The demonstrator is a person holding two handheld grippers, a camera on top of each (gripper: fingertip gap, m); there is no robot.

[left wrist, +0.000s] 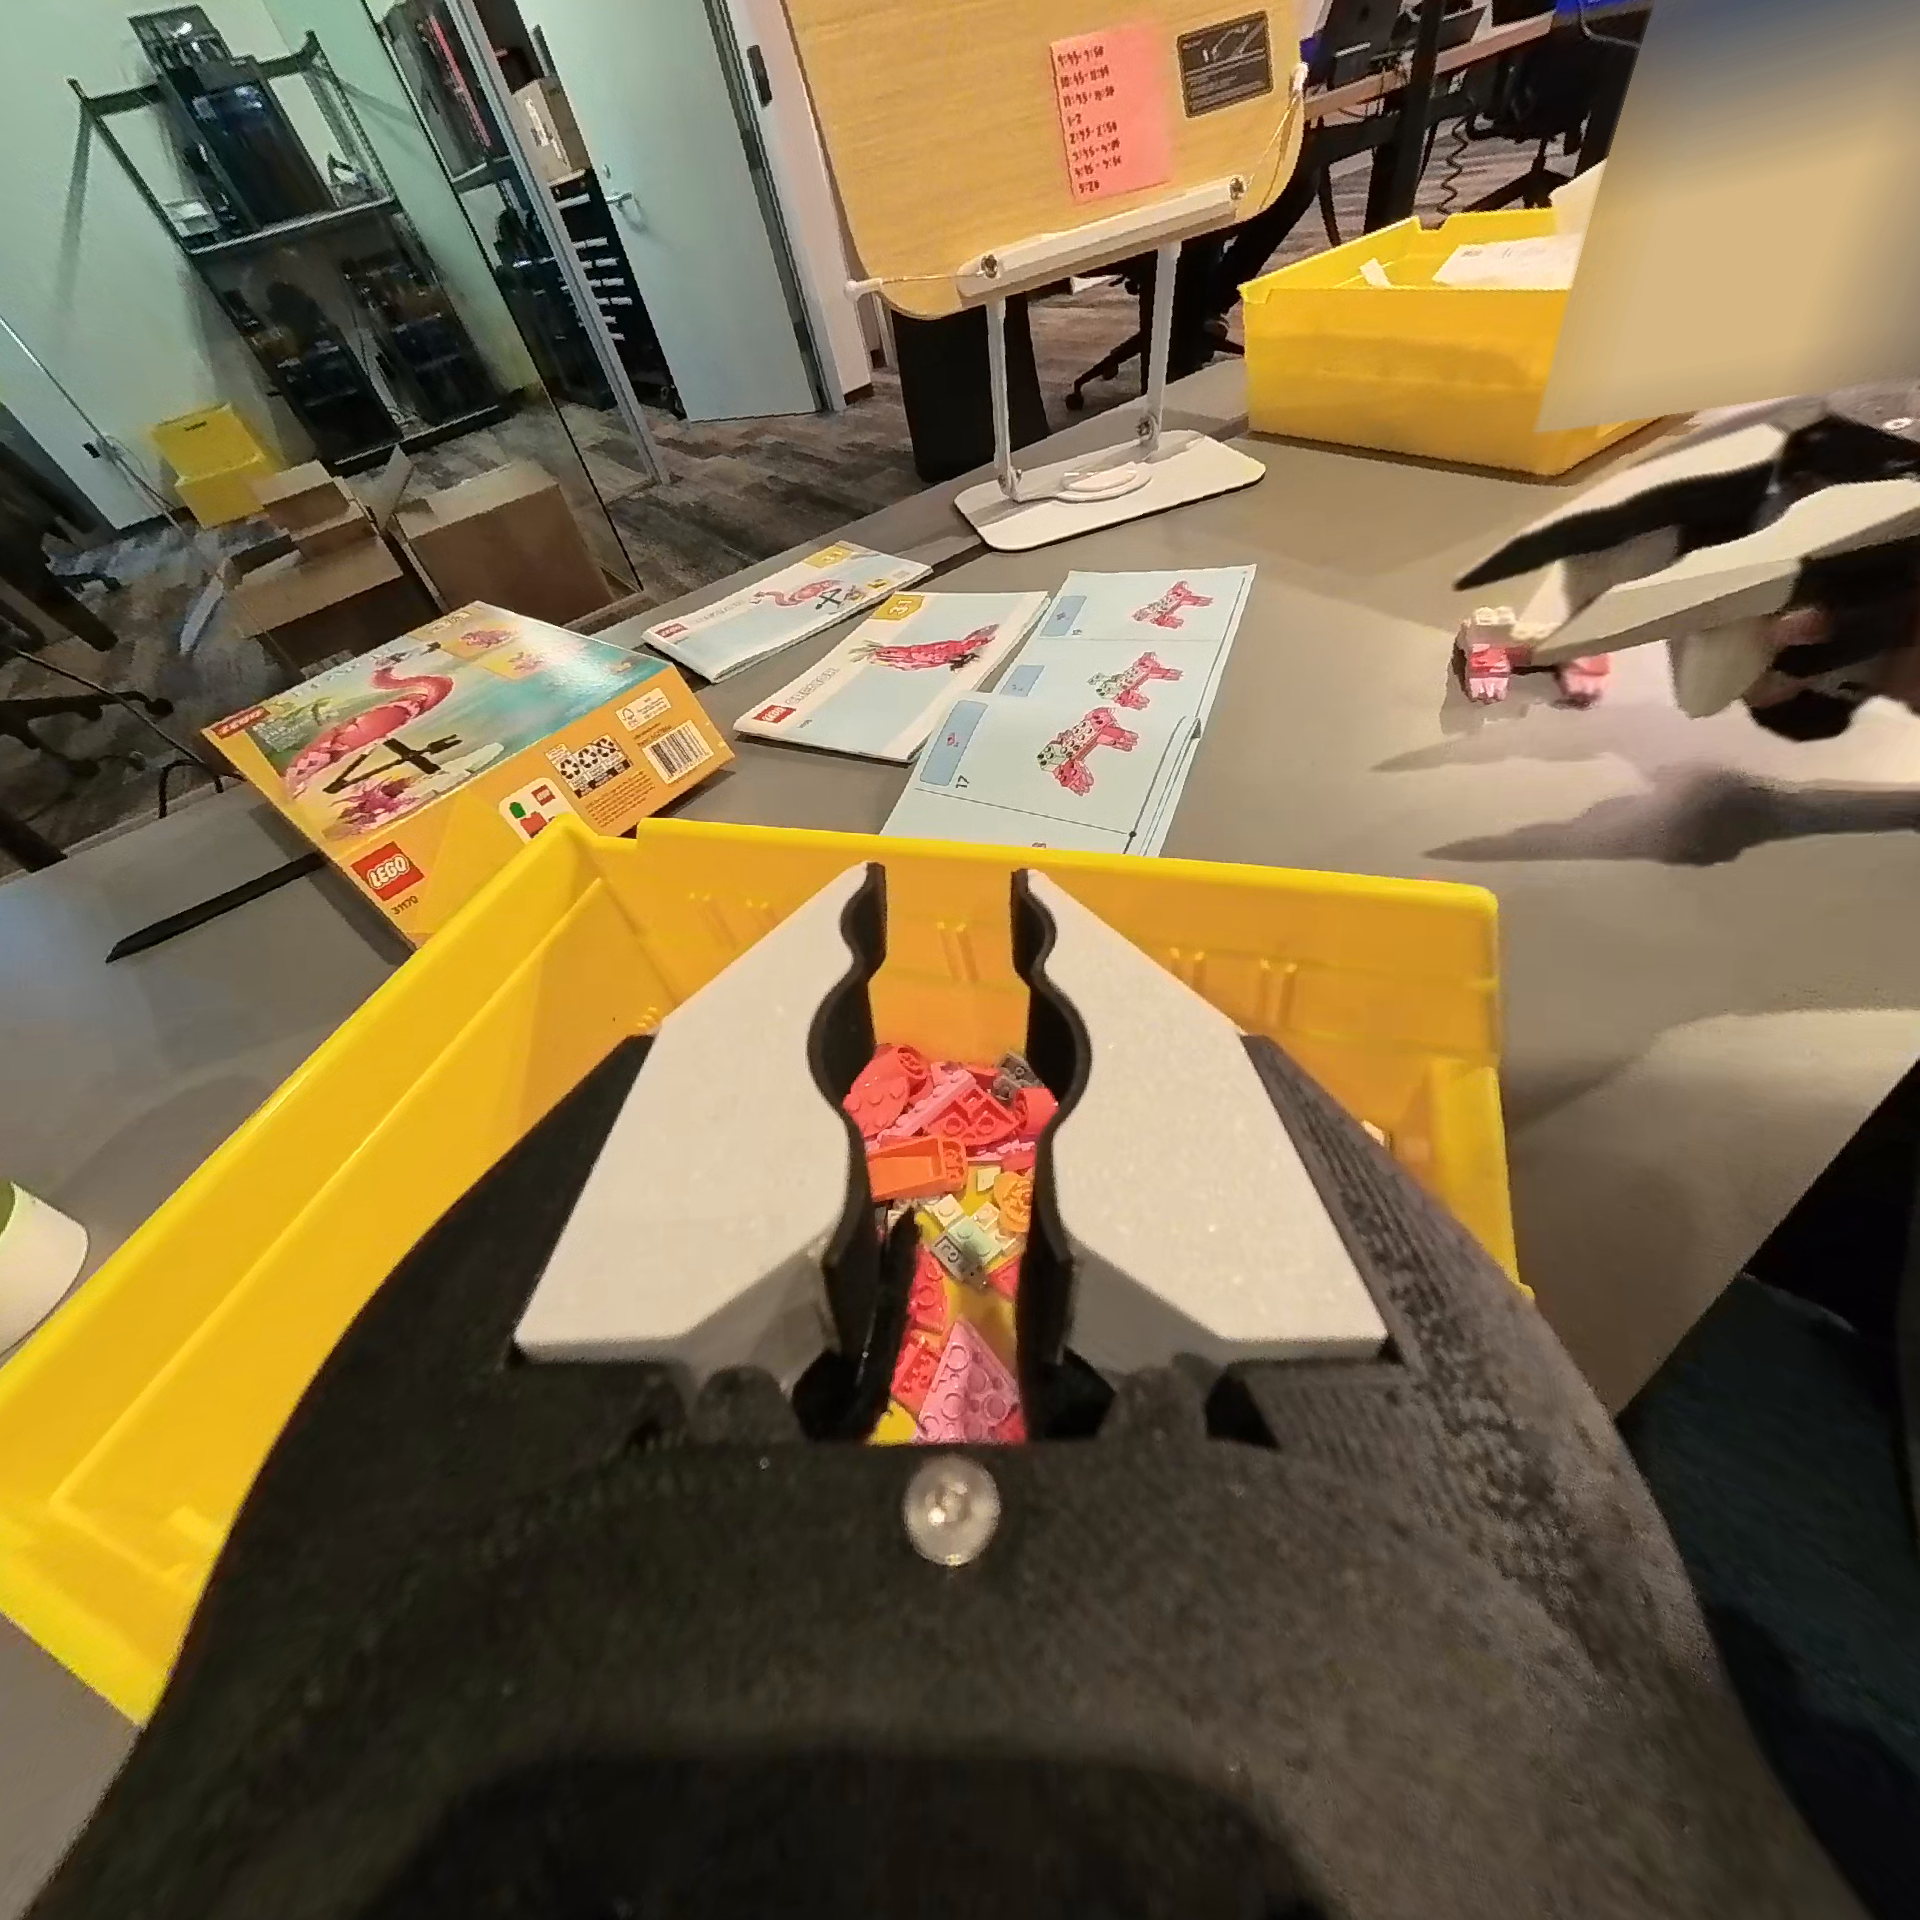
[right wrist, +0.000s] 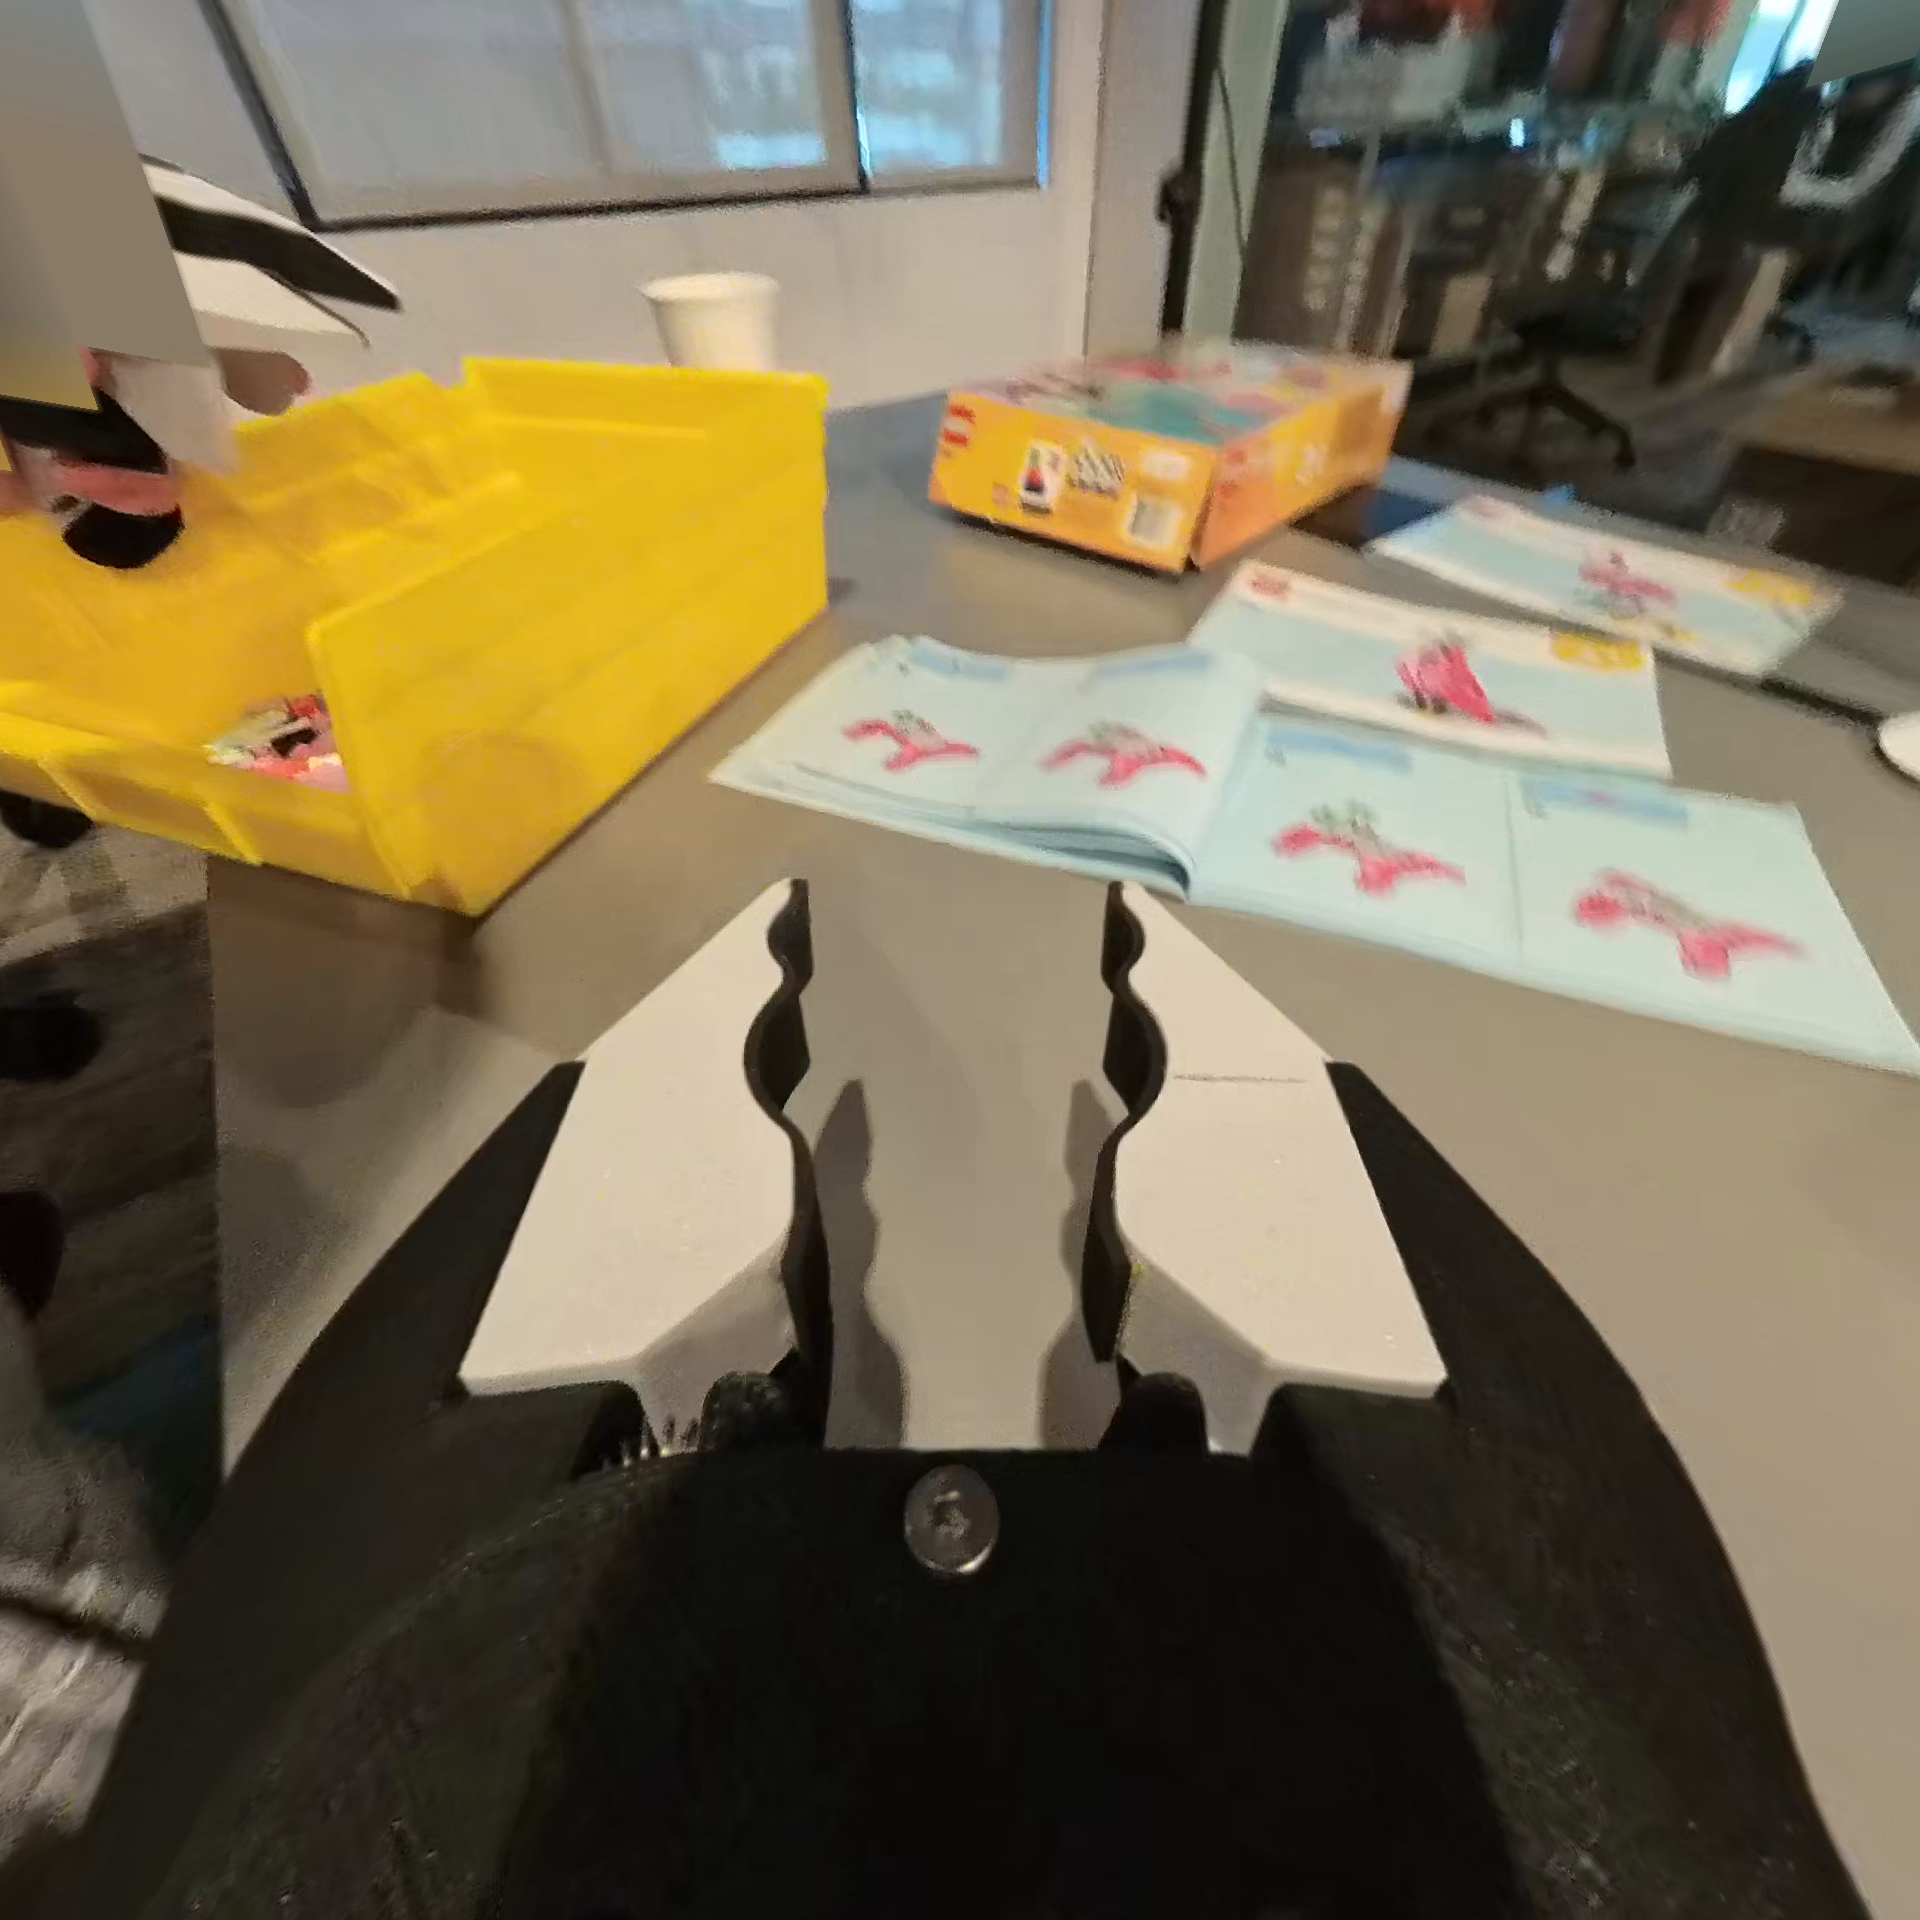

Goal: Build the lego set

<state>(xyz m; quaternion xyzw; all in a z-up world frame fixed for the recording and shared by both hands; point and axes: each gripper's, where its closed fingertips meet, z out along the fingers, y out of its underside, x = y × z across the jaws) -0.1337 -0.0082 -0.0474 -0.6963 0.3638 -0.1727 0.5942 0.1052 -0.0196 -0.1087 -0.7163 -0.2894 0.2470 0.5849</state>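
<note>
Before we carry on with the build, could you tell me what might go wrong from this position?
1. The left gripper hangs open over a dense pile of loose bricks in the yellow bin; closing there could catch several pieces or the wrong one.
2. The right gripper, open, sits very near the small pink assembly on the table; a careless move might knock it.

bricks (left wrist: pixel 940 1164) in bin (left wrist: pixel 312 1195); box (left wrist: pixel 468 727) behind; booklets (left wrist: pixel 1081 696) right.
</note>
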